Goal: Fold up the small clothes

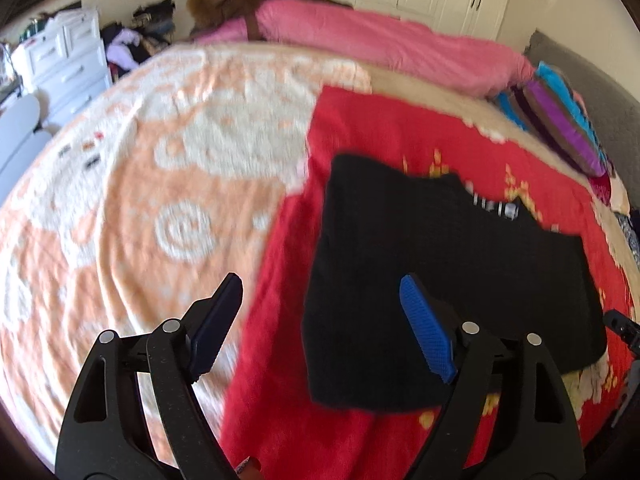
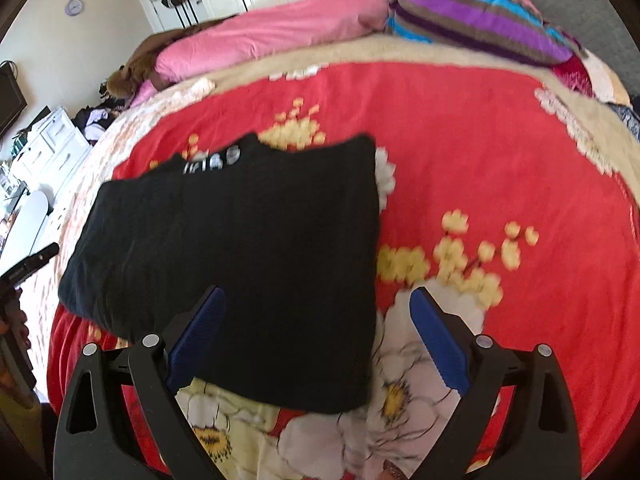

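The black garment [image 1: 452, 280] lies folded into a rough rectangle on the red flowered blanket [image 1: 360, 128], seen from the left wrist at about three o'clock from the frame's centre. The left gripper [image 1: 320, 320] hangs above the bed with its jaws spread wide and nothing between them; its right finger sits over the garment's near edge, its left finger over the peach and white blanket [image 1: 160, 160] at nine o'clock. A pink quilt [image 1: 380, 40] runs along twelve o'clock.

From the right wrist, the garment [image 2: 240, 260] fills the centre toward nine o'clock. The right gripper [image 2: 316, 328] is likewise wide open and empty, its left finger over the cloth and its right finger over the white flower print. A striped pillow [image 2: 472, 12] rests at one o'clock.

The fold looks nearly finished; doing the rest well probably means pinching both near corners evenly, so the layers stay square and do not slide.

White lettering at the garment's far edge is too blurred to read.
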